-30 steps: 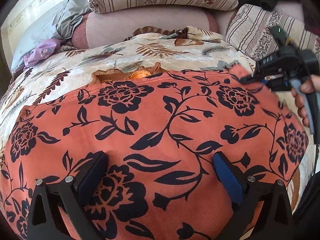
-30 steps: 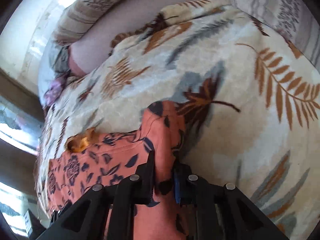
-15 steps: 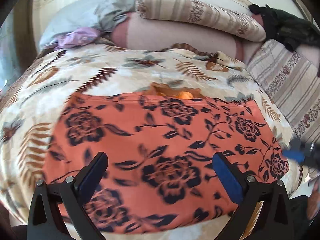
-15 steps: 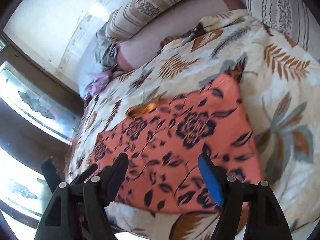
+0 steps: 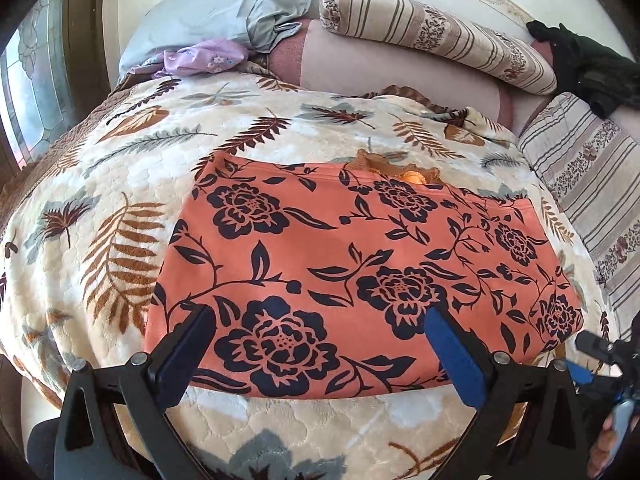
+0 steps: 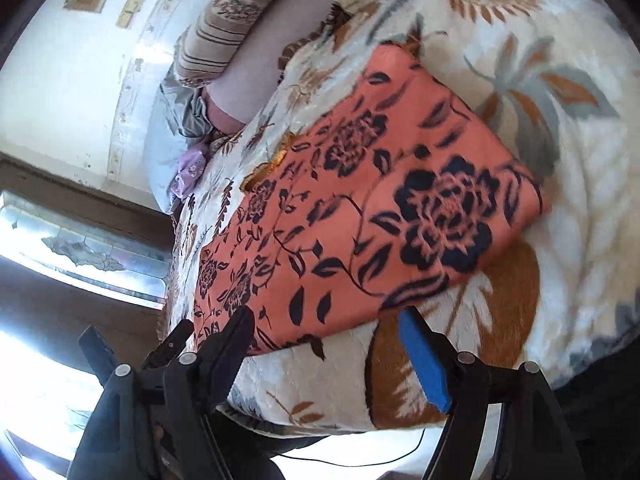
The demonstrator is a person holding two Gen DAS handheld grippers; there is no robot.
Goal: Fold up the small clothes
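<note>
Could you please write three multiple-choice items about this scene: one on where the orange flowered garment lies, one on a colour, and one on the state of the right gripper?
1. Where does the orange flowered garment lie?
A. Flat on the leaf-patterned blanket
B. On top of the striped bolster pillow
C. Hanging from the left gripper

2. What colour is the small crumpled cloth beside the grey pillow?
A. Green
B. Lilac
C. Red

3. What is the state of the right gripper?
A. Shut on the garment
B. Shut on the blanket
C. Open, with nothing held

Answers:
1. A: the garment is spread flat on the blanket, clear of the striped bolster pillow.
2. B: the cloth is pale purple with a small print.
3. C: its fingers stand wide apart above the garment's near edge, having just been opening, and press on nothing.
</note>
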